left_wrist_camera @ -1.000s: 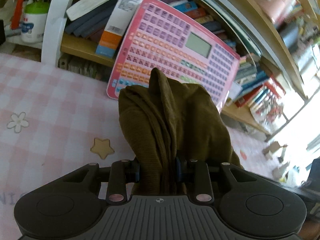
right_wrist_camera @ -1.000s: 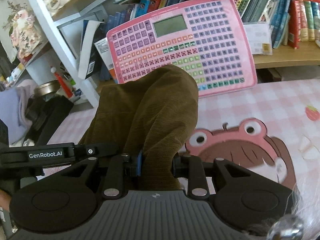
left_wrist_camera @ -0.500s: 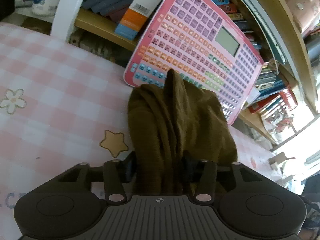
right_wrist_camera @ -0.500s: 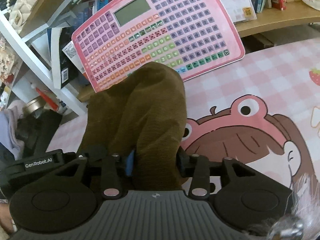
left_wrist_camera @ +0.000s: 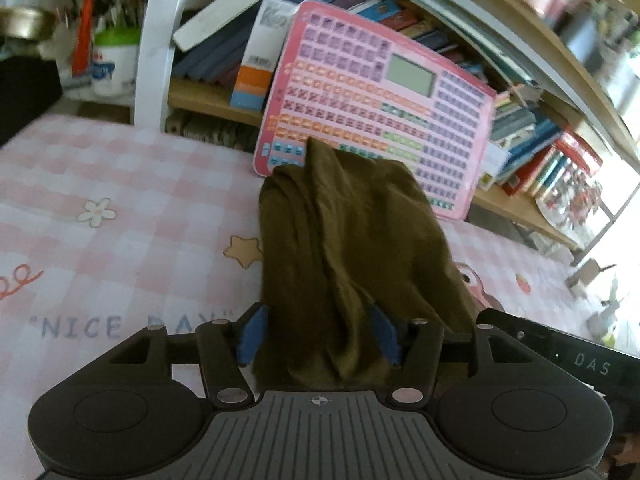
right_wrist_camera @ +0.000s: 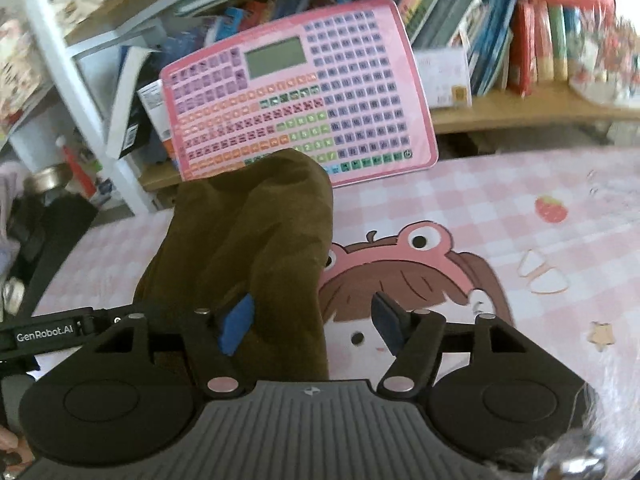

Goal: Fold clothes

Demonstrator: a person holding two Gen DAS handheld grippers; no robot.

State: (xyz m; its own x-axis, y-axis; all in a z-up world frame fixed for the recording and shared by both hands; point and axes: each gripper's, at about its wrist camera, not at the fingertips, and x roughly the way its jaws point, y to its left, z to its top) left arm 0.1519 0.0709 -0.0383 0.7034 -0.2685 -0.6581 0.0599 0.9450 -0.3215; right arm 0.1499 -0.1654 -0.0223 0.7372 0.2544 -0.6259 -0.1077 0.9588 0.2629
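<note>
I see the garment (left_wrist_camera: 352, 248) bunched between my 2 grippers on the mat (left_wrist_camera: 120, 208), toward its far edge. My left gripper (left_wrist_camera: 318, 334) has cloth between its fingers; my right gripper (right_wrist_camera: 312, 320) sits at the garment's right side, cloth lying over its left finger only. Behind the garment, the keyboard toy (right_wrist_camera: 296, 100) leans against the bookshelf (right_wrist_camera: 500, 108) past the mat's far edge.

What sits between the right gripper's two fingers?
In the right wrist view, the brown cloth lies against the left finger; beside it, bare mat.
</note>
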